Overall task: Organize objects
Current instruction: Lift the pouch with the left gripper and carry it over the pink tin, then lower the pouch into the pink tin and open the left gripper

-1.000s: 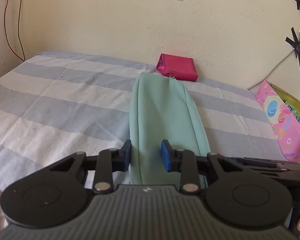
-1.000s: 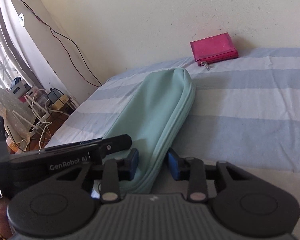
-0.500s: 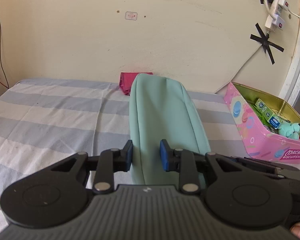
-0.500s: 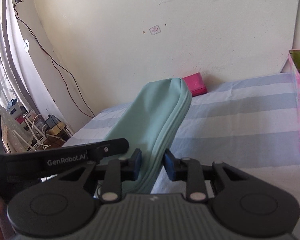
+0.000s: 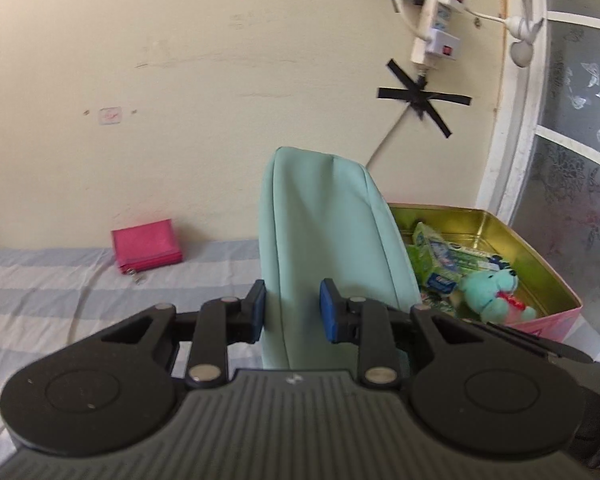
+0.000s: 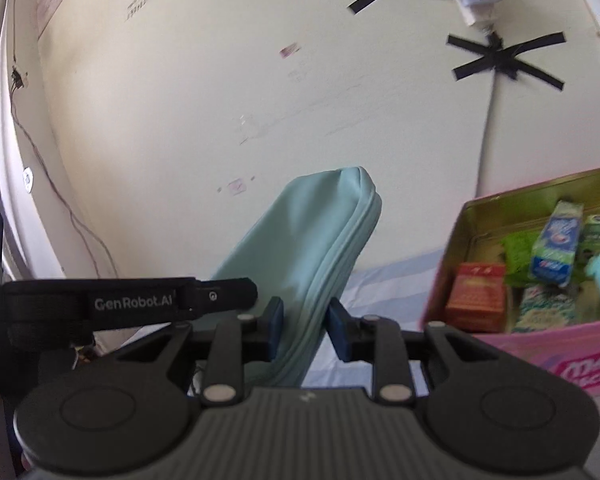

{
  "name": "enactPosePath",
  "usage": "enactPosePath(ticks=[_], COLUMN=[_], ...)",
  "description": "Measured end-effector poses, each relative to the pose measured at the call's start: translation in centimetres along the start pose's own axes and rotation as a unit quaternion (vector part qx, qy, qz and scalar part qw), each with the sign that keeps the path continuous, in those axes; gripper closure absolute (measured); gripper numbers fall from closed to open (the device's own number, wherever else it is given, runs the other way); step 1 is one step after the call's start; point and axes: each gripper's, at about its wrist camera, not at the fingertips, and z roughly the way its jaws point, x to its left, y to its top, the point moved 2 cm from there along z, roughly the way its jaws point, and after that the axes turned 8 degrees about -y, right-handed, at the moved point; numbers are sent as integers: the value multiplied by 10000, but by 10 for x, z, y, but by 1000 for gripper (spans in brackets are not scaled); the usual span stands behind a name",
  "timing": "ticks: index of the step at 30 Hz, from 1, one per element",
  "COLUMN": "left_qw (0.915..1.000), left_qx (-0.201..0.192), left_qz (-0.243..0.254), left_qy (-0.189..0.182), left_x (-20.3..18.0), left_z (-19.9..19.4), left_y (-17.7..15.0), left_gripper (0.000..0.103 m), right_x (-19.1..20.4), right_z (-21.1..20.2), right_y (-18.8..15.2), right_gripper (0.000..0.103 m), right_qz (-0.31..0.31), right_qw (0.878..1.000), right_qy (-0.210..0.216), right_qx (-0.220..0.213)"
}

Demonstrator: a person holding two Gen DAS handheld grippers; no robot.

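A long mint-green zip pouch (image 5: 324, 232) is held up off the striped bed (image 5: 60, 292), its far end tilted upward. My left gripper (image 5: 291, 312) is shut on its near end. My right gripper (image 6: 305, 330) is shut on the same pouch (image 6: 308, 248), clamped across its zip edge. To the right stands a pink tin box (image 5: 540, 268) with a gold inside, also in the right wrist view as the pink tin box (image 6: 540, 336). A pink wallet (image 5: 146, 245) lies on the bed against the wall.
The box holds a teal plush bear (image 5: 494, 292), green packets (image 5: 436, 248) and an orange carton (image 6: 476, 296). A power strip (image 5: 432, 28) and black tape crosses hang on the cream wall. A frosted door (image 5: 572, 168) stands at the right.
Both grippers have lifted the pouch off the bed and carried it to the right, toward the pink box. The wallet has slid left in view and the box's inside now shows.
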Motion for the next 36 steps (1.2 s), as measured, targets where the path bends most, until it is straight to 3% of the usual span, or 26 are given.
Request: enactPosePath(ticks=[7, 13, 16, 18, 22, 28, 36], left_qw=[9970, 9926, 9937, 9942, 9941, 9915, 9923], left_qx=[110, 262, 278, 328, 165, 140, 290], left_qz=[322, 676, 811, 903, 1037, 1262, 1121], left_qy=[-700, -970, -719, -483, -279, 301, 442], left_x=[-74, -120, -135, -139, -140, -137, -119], left_z=[65, 122, 150, 159, 153, 142, 124], left_y=[18, 24, 23, 22, 22, 23, 13], left_gripper=[73, 71, 64, 54, 39, 38, 38], right_x=[-85, -148, -171, -182, -197, -188, -190], right_z=[-24, -25, -16, -13, -18, -30, -35], right_y=[29, 40, 41, 36, 29, 28, 26], right_gripper=[79, 77, 68, 56, 52, 48, 48], right_qz=[311, 578, 629, 686, 802, 551, 660], right_qw=[9949, 9866, 9801, 9754, 9733, 9658, 9593], right_qy=[-810, -1418, -1777, -1960, -1980, -2204, -2369], right_qx=[-506, -565, -624, -739, -839, -1251, -1390])
